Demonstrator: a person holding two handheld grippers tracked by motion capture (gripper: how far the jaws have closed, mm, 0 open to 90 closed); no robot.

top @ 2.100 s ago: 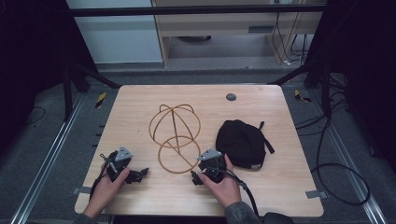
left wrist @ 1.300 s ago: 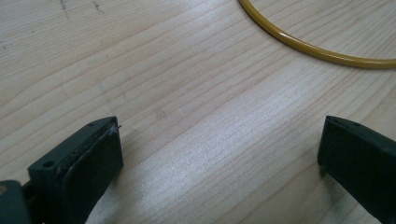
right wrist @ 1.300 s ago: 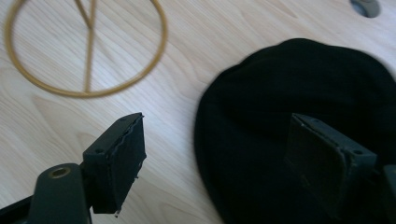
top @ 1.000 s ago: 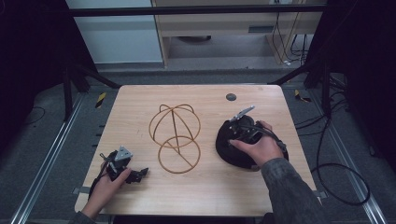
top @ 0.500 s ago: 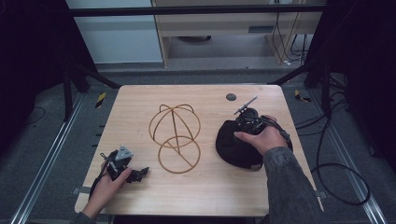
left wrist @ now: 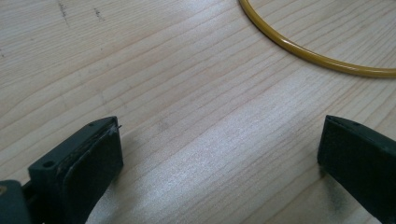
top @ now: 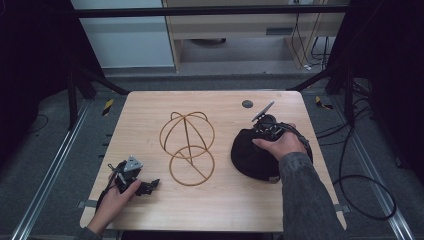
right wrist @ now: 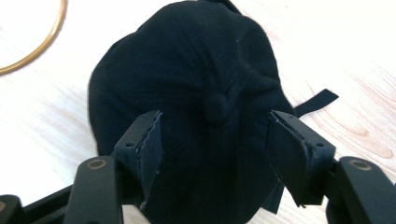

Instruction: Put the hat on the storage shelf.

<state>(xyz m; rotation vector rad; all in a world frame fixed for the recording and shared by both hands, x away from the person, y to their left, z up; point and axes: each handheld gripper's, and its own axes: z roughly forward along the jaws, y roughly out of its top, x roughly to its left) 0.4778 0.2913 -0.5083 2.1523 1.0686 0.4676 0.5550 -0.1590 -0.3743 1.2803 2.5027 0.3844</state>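
Overhead, the right gripper (top: pixel 267 126) hovers over the black fabric cap (top: pixel 250 157) on the pale wooden table (top: pixel 230 205), jaws spread wide either side of its crown button (right wrist: pixel 215 105). Meanwhile the left gripper (top: pixel 145 186) rests wide open and empty near the gold wire hat stand (top: pixel 189 145).

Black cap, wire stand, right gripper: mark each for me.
black cap (right wrist: pixel 187 70), right gripper view, on the crown above the top button.
wire stand (top: pixel 192 172), high view, on the base ring's near rim.
right gripper (right wrist: pixel 215 140), right gripper view, midway between its open jaws, over the cap.
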